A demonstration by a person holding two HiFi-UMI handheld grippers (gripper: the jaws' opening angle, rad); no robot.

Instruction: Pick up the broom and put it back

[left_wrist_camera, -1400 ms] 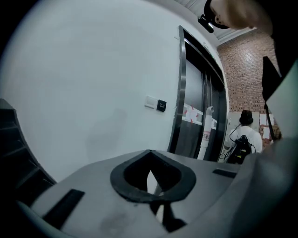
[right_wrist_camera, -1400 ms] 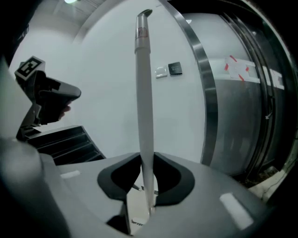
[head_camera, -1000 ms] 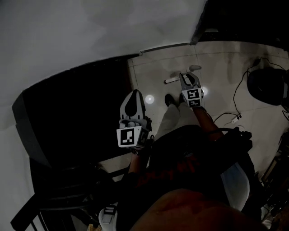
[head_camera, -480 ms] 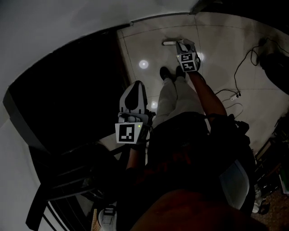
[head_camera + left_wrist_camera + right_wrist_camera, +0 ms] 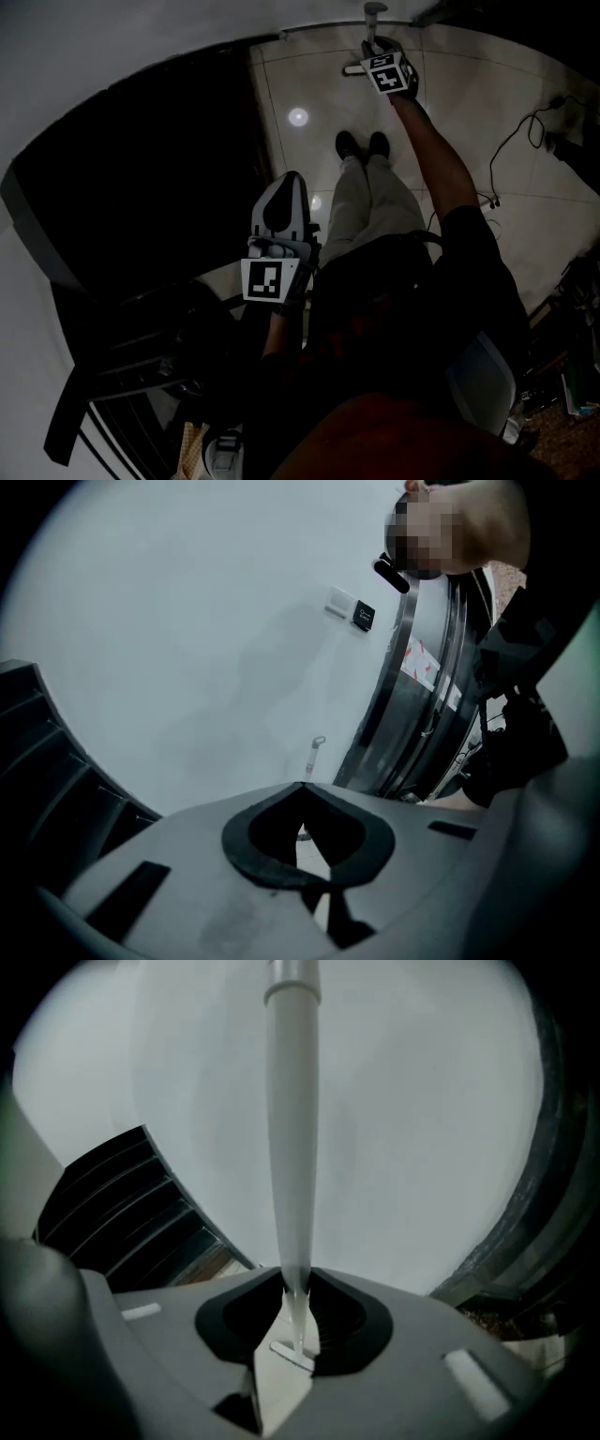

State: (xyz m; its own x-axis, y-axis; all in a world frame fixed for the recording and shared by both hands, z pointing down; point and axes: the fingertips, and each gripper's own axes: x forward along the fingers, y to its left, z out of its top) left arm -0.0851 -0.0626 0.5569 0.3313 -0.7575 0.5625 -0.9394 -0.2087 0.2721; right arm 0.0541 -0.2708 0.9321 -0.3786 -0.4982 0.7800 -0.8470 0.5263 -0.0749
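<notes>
The right gripper [image 5: 295, 1283] pinches the white broom handle [image 5: 291, 1147] by the pale wall [image 5: 431, 1138]; the left gripper [image 5: 302, 789] hangs pressed together, empty.

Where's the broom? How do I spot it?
Find where the white wall meets the pale tiled floor. There, past the person's shoes, the right gripper is shut on the broom. It's the only long, thin white stick, standing up by the wall.
</notes>
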